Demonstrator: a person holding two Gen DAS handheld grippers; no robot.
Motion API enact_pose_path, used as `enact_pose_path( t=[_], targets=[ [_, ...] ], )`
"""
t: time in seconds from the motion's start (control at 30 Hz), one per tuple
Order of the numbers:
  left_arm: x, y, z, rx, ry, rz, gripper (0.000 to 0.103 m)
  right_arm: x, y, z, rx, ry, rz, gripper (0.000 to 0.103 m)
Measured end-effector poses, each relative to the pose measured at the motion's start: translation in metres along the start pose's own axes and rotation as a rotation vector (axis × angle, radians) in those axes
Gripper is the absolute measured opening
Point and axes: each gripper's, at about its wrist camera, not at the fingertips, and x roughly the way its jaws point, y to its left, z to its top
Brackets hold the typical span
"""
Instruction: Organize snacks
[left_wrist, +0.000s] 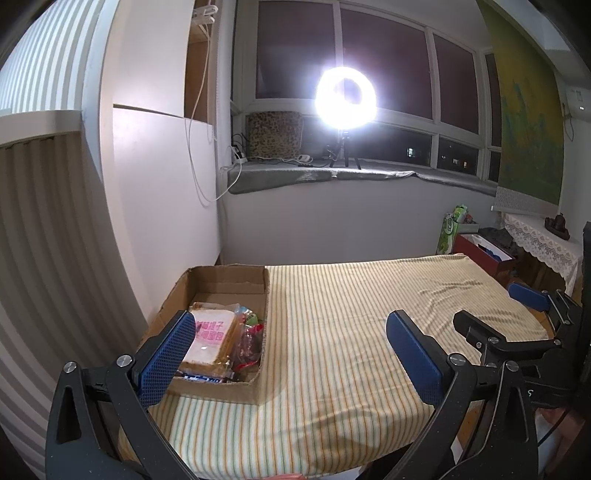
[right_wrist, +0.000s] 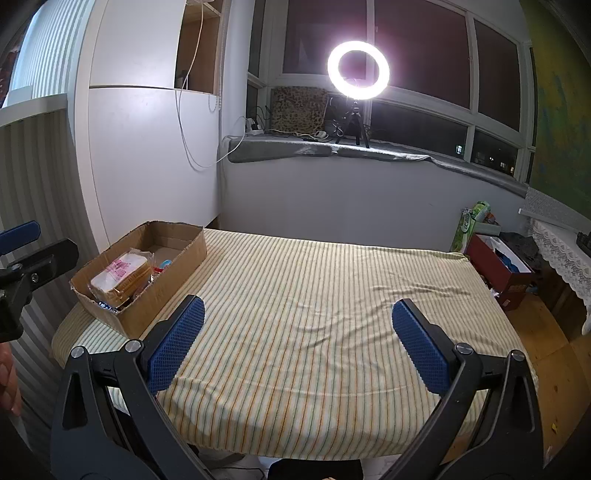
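A cardboard box (left_wrist: 225, 277) (right_wrist: 184, 254) sits on the left side of the striped tablecloth (left_wrist: 351, 332) (right_wrist: 314, 295). Inside it lie a bagged bread loaf with a pink label (left_wrist: 212, 338) (right_wrist: 118, 275) and several small wrapped snacks (left_wrist: 251, 336) (right_wrist: 162, 264). My left gripper (left_wrist: 291, 354) hovers open above the table's near edge, its left pad in front of the box. My right gripper (right_wrist: 299, 339) is open over the bare cloth with nothing between its fingers. It also shows at the right edge of the left wrist view as a black frame with a blue pad (left_wrist: 528, 295).
A lit ring light (left_wrist: 345, 98) (right_wrist: 358, 70) on a small tripod stands on the window ledge behind the table. A white wall panel (left_wrist: 159, 184) is close to the box's left. A red box (right_wrist: 498, 266) and a green bag (right_wrist: 469, 227) sit on the floor at right.
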Motion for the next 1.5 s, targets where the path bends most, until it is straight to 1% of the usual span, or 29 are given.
enact_pose_path(
  t=[1.1,1.5],
  targets=[
    [-0.0017,0.0007,-0.001,0.002,0.003,-0.006,0.102,-0.0021,0.0033,-0.0032,0.007,0.004,-0.009,0.103],
    [0.0016,0.0029,-0.003,-0.003,0.013,-0.019,0.102,-0.0015,0.0047,-0.0071,0.011,0.009,-0.009,0.103]
  ],
)
